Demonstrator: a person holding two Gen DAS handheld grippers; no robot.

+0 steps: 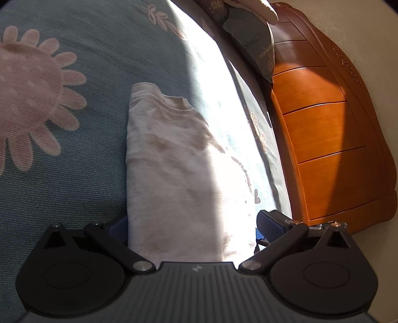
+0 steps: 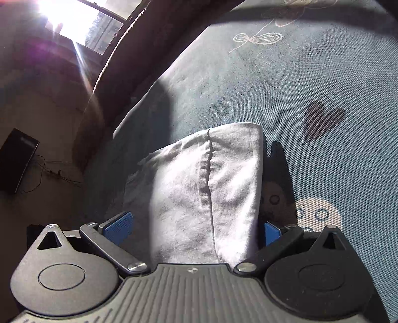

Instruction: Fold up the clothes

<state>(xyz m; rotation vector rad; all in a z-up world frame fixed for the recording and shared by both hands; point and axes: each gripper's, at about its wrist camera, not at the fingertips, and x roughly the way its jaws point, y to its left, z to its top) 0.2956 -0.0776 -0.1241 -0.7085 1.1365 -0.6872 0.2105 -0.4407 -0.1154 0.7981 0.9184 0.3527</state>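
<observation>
A folded cream T-shirt lies on the teal flowered bedspread, its ribbed collar at the far end. My left gripper straddles the near end of the shirt with its jaws wide apart. Its left finger is partly hidden behind the cloth, and its right finger stands clear in the sunlight. In the right wrist view, the shirt's other end shows a seam down its middle. My right gripper is open around it, and there is a gap between the left blue pad and the cloth.
An orange wooden headboard rises on the right, with a grey pillow leaning on it. A bright sunlit strip crosses the bed. The bed's edge drops off to the left toward a floor with a dark box and cables, below a glaring window.
</observation>
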